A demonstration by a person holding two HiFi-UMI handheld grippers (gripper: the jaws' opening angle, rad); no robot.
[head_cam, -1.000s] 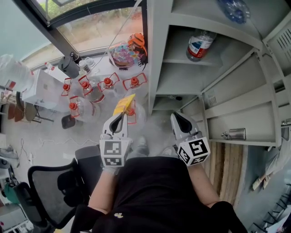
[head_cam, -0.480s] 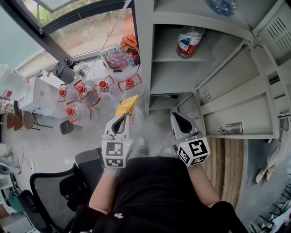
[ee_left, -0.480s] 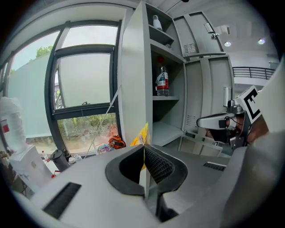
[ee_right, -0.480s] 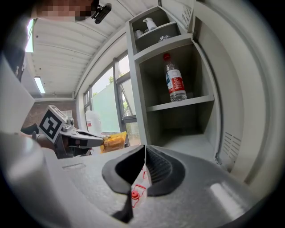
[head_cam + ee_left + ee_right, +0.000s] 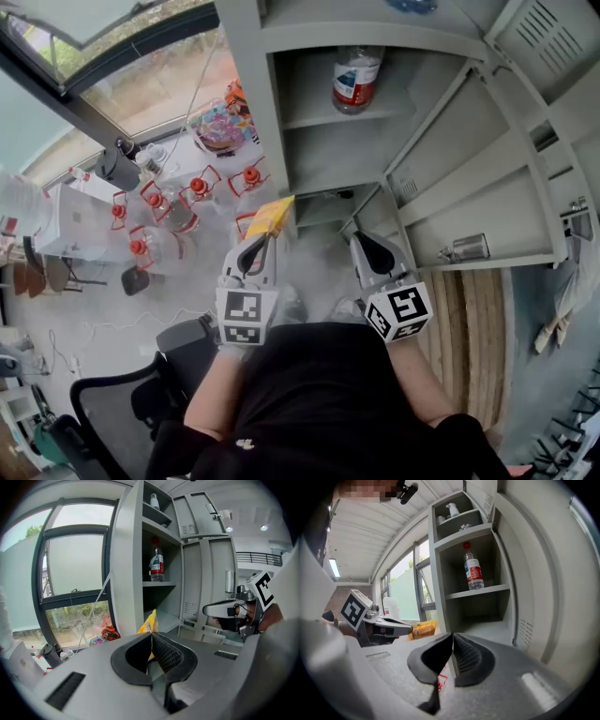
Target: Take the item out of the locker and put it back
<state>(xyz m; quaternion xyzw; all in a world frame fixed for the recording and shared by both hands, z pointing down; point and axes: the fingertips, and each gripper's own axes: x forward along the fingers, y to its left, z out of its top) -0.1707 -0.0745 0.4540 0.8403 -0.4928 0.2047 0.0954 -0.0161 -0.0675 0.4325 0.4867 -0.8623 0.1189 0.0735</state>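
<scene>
Two grippers are held side by side in front of an open grey locker (image 5: 251, 66). The left gripper (image 5: 260, 241) has its fingers closed on one yellow packet (image 5: 271, 217), pinching its lower edge so that the packet stands up past the fingertips. The packet is outside the locker, just before the locker's left front edge, level with the lower compartment. The right gripper (image 5: 362, 240) has its fingers pressed together with nothing between them, and it points toward the lower compartment.

The right gripper view shows three open compartments stacked one above another. The middle one holds a single clear water bottle (image 5: 473, 571) with a red cap and red label, standing upright. The top one holds one white bottle (image 5: 451, 509) and a second small thing that I cannot make out. The lower compartment shows only bare shelf.

One metal cup (image 5: 465, 248) sits by the open door (image 5: 487, 178) on the right. On the floor (image 5: 84, 291) to the left, near the window, stand at least five jars with red caps (image 5: 197, 186), and one black office chair (image 5: 112, 412) is beside the person.
</scene>
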